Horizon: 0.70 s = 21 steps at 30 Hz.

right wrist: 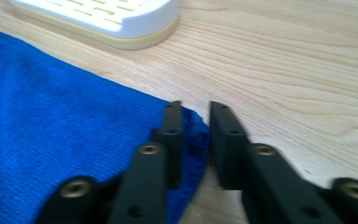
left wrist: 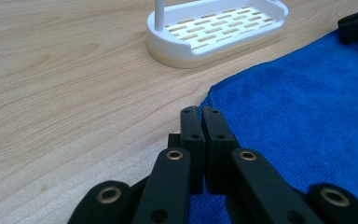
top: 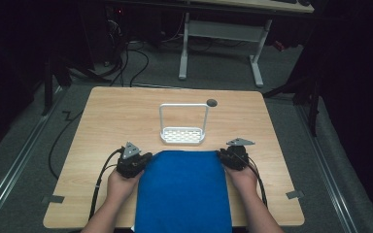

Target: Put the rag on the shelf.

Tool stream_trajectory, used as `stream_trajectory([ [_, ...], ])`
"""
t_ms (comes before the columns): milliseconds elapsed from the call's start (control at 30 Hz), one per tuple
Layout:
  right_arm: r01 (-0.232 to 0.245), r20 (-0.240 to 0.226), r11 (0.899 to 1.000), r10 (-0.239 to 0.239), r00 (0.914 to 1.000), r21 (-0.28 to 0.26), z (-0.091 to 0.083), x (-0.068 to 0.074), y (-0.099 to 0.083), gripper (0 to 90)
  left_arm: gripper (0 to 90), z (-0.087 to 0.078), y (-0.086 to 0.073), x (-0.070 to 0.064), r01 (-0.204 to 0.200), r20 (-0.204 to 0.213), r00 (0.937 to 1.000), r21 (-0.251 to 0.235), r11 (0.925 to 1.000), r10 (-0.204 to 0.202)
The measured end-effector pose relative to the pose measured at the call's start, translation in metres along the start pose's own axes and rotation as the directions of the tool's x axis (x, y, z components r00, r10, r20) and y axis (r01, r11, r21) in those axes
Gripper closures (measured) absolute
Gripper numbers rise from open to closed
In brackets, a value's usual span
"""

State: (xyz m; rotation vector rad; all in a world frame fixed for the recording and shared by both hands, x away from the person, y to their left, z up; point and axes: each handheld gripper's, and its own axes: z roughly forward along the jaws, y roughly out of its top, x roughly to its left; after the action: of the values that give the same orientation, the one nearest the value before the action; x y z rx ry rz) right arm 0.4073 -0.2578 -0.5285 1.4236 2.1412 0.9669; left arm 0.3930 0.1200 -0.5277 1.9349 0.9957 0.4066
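A: Two corners mattered. The blue terry cloth (top: 182,189) lay flat at the counter's (top: 102,121) near edge, hanging a little over it. The left gripper (left wrist: 200,114) had its jaws pressed together at the cloth's far left corner; whether fabric sat between them, I couldn't tell.

B: And the right gripper (right wrist: 195,112)?

A: Jaws a narrow gap apart, astride the far right corner, not yet pinching. It needed to close squarely on the hem.

B: Room to move?

A: The white slotted plastic rack with the tall wire handle (top: 182,135) stood just beyond the cloth's far edge. Both side edges of the counter were free.
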Motion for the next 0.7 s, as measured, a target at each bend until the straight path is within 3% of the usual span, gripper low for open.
stream_trajectory([
  [33,-0.003,-0.011,1.000,0.003,0.9999,0.004,0.000,0.002,0.000,86.3,88.9,0.000,0.000,0.000,-0.004,-0.004,1.0000,-0.005,1.0000,0.004],
  [133,0.020,-0.006,1.000,-0.020,0.9998,-0.020,-0.002,0.006,-0.001,88.4,88.9,-0.004,0.001,-0.001,-0.014,-0.016,0.9998,-0.032,0.9994,0.013],
  [233,0.022,-0.018,0.994,-0.024,0.9995,-0.104,-0.019,0.015,0.000,88.6,88.9,-0.011,0.003,-0.002,-0.021,-0.017,0.9997,-0.077,0.9968,0.020],
  [333,0.047,-0.025,0.976,-0.054,0.9982,-0.213,-0.043,0.028,0.002,88.7,88.9,-0.022,0.006,-0.004,-0.024,-0.025,0.9995,-0.121,0.9923,0.021],
  [367,0.047,-0.025,0.976,-0.054,0.9982,-0.213,-0.043,0.028,0.002,88.7,88.9,-0.026,0.007,-0.005,-0.026,-0.031,0.9993,-0.137,0.9903,0.022],
  [533,0.081,-0.019,0.955,-0.090,0.9957,-0.284,-0.064,0.033,0.000,88.6,88.9,-0.050,0.013,-0.007,-0.031,-0.063,0.9979,-0.227,0.9733,0.017],
  [700,0.059,-0.032,0.935,-0.075,0.9966,-0.350,-0.084,0.029,0.003,88.7,88.9,-0.066,0.018,-0.006,-0.017,-0.069,0.9976,-0.294,0.9556,-0.004],
])
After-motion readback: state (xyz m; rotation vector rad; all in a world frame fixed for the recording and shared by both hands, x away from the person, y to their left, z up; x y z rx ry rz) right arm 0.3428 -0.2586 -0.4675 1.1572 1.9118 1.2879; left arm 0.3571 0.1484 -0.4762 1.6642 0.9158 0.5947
